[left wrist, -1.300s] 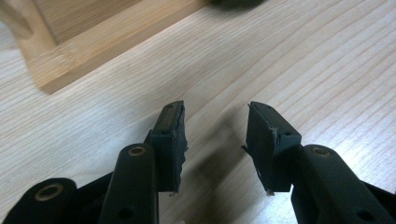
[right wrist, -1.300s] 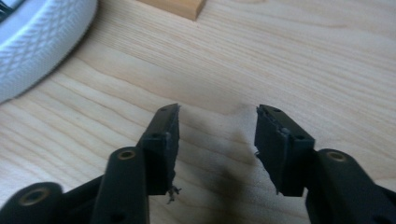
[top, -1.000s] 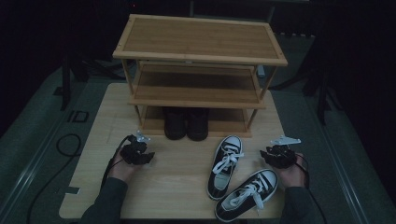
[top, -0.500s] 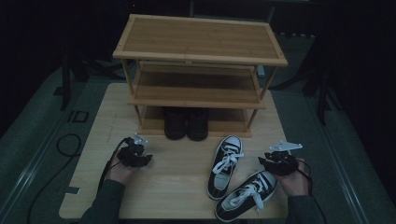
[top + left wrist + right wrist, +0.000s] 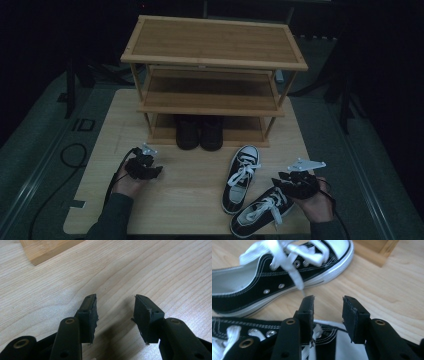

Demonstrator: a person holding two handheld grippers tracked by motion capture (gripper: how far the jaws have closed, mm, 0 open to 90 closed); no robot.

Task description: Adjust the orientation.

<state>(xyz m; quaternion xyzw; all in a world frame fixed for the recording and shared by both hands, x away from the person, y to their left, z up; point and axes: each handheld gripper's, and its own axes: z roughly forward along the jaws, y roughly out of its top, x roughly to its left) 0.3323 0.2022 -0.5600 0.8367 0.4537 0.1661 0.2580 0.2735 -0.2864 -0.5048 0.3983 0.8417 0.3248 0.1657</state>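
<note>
Two black-and-white sneakers lie on the table, one (image 5: 243,177) pointing at the rack, the other (image 5: 261,212) angled nearer the front edge. My right gripper (image 5: 281,181) hovers over the near sneaker's heel (image 5: 242,340), open; its jaws have just been opening and nothing is between them. Ahead of it lies the far sneaker (image 5: 274,282). A dark pair of shoes (image 5: 200,132) stands on the bottom shelf of the wooden shoe rack (image 5: 215,65). My left gripper (image 5: 154,170) rests low over bare wood at the left, open and empty (image 5: 115,302).
The rack fills the back half of the light wooden table (image 5: 190,200); a corner of its base (image 5: 45,250) lies ahead of the left gripper. Black cables (image 5: 70,155) trail off the table's left side. Dark floor surrounds the table.
My right gripper has drawn back a little toward the near edge and lifted, with its jaws wider. The left hand has kept still. The shoes have not moved.
</note>
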